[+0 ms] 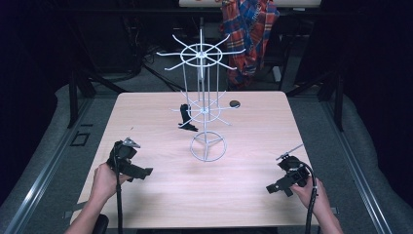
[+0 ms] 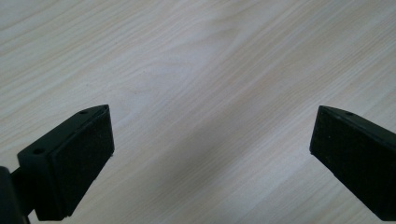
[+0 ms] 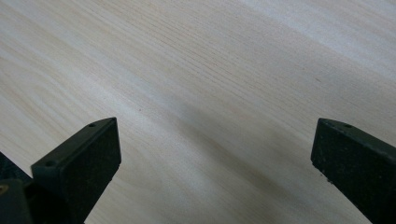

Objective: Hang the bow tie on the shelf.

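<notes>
Left gripper (image 1: 139,171), lower left of the high view, and right gripper (image 1: 278,187), lower right, both rest low over the table (image 1: 160,195) with jaws spread wide, grasping nothing. White wire rack (image 1: 207,114) stands at centre; a black object (image 1: 185,118) sits just left of it.

A white wire rack (image 1: 204,105) stands mid-table (image 1: 253,146), a hand-held gripper (image 1: 130,163) at each near corner.

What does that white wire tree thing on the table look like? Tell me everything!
The white wire rack stands upright near the middle of the wooden table. It looks like thin metal: a ring base, slim upright rods, and two wheels of spokes poking outward, one high, one lower. A small black object hangs or rests at the lower spokes' left side.
</notes>
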A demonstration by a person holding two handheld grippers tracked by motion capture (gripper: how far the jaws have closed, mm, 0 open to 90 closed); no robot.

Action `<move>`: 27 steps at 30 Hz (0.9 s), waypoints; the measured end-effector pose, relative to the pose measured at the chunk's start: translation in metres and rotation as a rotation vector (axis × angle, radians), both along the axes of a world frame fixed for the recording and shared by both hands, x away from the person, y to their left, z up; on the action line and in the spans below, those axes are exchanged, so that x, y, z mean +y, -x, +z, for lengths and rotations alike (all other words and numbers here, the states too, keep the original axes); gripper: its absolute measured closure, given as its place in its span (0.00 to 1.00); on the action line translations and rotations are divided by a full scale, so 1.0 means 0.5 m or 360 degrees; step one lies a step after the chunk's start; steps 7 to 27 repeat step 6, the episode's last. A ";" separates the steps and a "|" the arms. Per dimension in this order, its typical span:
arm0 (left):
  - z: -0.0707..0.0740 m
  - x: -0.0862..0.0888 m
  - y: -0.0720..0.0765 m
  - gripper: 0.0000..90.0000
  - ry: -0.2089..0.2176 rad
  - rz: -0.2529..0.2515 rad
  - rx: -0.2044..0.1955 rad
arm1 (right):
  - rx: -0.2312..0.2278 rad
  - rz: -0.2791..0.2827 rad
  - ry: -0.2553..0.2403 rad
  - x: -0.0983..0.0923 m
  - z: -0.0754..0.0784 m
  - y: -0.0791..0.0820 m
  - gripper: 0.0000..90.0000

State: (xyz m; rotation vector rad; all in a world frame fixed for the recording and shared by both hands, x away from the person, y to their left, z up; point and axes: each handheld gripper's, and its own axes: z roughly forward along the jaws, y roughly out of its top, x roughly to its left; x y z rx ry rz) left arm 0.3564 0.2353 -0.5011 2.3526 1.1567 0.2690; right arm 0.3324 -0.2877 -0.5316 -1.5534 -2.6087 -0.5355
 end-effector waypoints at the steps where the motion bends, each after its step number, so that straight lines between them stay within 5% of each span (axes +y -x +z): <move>1: -0.001 0.001 0.000 0.00 -0.0004 -0.0004 -0.0002 | -0.0001 -0.0002 0.0001 0.000 0.000 0.000 0.01; 27: -0.004 0.007 -0.004 0.00 -0.0019 -0.0007 -0.0023 | -0.0001 0.0011 0.0019 -0.001 0.000 -0.001 0.01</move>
